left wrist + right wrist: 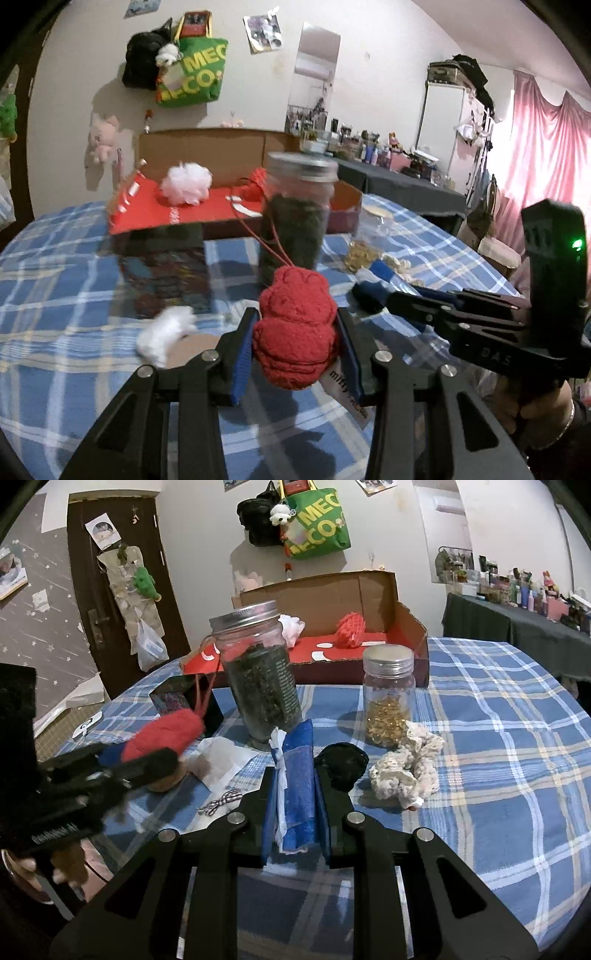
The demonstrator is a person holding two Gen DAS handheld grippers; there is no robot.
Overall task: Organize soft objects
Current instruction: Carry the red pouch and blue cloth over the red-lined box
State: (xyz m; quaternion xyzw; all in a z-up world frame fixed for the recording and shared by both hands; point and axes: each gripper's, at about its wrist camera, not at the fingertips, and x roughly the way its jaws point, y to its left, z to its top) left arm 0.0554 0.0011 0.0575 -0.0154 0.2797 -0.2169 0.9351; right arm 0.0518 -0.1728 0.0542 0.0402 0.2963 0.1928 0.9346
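Pinching a red knitted toy [295, 328] between the blue pads of the left tongs [297, 332], its red cord trailing up toward the tall jar of dark leaves [295, 221]; a paper tag hanging below the toy. Seen from the right wrist, same toy [162, 738] held above the blue checked tabletop [498, 738], left of the tall jar [262, 679].

Pressed together on a folded blue cloth with a white edge [295, 794]: the right tongs [295, 775], pads tight against both sides of the cloth. Visible from the left wrist too, right tongs [373, 291] reaching in from the right edge, blue cloth at the tip.

Lying on the tabletop: a cream crocheted scrunchie [406, 768] beside the small jar of golden bits [388, 694], a black soft piece [343, 768] just right of the right tongs, a white square of paper or cloth [218, 760], a small striped bow [221, 799].

Standing behind the jars, an open cardboard box with a red lining [369, 590], holding a red mesh puff [351, 629] and a white puff [186, 182].
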